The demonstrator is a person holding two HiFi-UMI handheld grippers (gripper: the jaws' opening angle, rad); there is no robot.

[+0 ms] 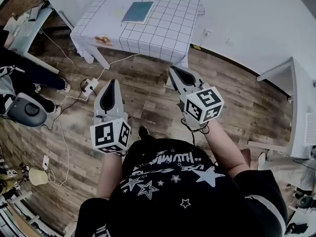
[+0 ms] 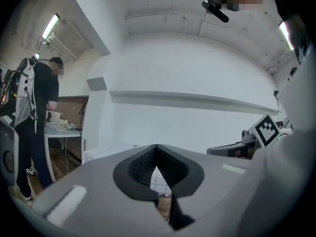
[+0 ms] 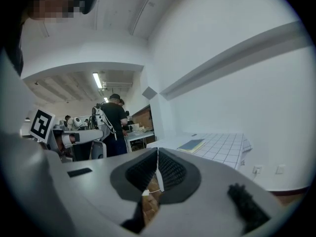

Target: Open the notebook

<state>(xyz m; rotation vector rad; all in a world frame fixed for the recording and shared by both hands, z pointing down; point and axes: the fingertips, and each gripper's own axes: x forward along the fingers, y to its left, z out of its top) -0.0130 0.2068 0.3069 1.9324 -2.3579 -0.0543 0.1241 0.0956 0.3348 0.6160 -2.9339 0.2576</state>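
Observation:
A closed teal notebook (image 1: 138,12) lies flat on a table with a white checked cloth (image 1: 168,28) at the far end of the head view. Both grippers hang over the wooden floor, short of the table and pointing toward it. My left gripper (image 1: 112,82) is shut with nothing in it; in its own view the pads meet at a point (image 2: 156,146). My right gripper (image 1: 173,69) is also shut and empty (image 3: 157,151). The right gripper view shows the notebook (image 3: 191,145) ahead on the checked table (image 3: 224,149).
A power strip with cables (image 1: 89,86) lies on the floor left of the left gripper. A second table (image 1: 24,31) and a seated person's legs (image 1: 34,78) are at the left. A white cabinet (image 1: 301,107) stands at the right. A person (image 2: 37,112) stands at a far bench.

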